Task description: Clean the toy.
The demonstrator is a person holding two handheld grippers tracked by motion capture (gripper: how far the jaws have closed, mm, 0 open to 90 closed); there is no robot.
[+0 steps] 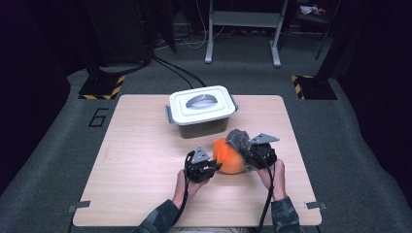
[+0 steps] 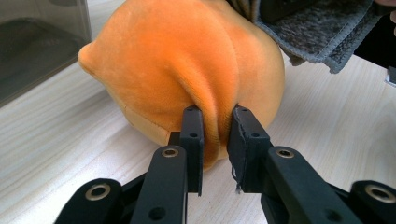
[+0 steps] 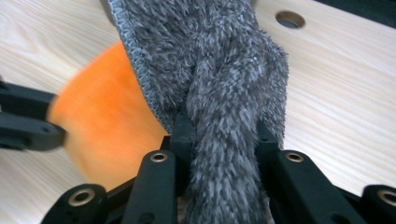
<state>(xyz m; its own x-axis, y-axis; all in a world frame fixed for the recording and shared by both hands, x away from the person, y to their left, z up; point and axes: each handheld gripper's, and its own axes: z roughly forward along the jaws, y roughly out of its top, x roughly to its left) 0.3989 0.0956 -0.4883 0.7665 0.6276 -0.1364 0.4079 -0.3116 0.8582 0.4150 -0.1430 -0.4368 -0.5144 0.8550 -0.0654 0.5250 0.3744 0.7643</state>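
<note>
- Since the table (image 1: 145, 160) is the biggest thing I've got on screen, starting there: light wood top, and all the action sits toward my near edge, right of centre.
- Next down is the lidded box (image 1: 201, 110), white lid with a grey handle and a dark see-through body, sitting at the far middle of the table. Lid's on, and nobody's touching it.
- Then the orange plush (image 1: 228, 156), a fat rounded cushiony thing resting on the table just in front of the box, between my two grippers. Looks super light and squishy, no stiff spots I can see, so it'll deform instead of sliding.
- Left gripper (image 2: 215, 135) is clamped on a pinched-up fold of that plush at its lower side. The velvety fabric bunches nicely between the jaws, so a fold like this is the spot to grab; going for the whole body would probably just squash it and pop off.
- Smallest bit: the grey fuzzy cloth (image 3: 219, 70), draped against the top right of the plush. Right gripper (image 3: 219, 135) has a thick twisted wad of it squeezed tight between the jaws. It's limp and shaggy, weighs nothing I'd guess, and will flop wherever I drag it, so I'd keep hold of a bunched section, not the thin stitched edge.
</note>
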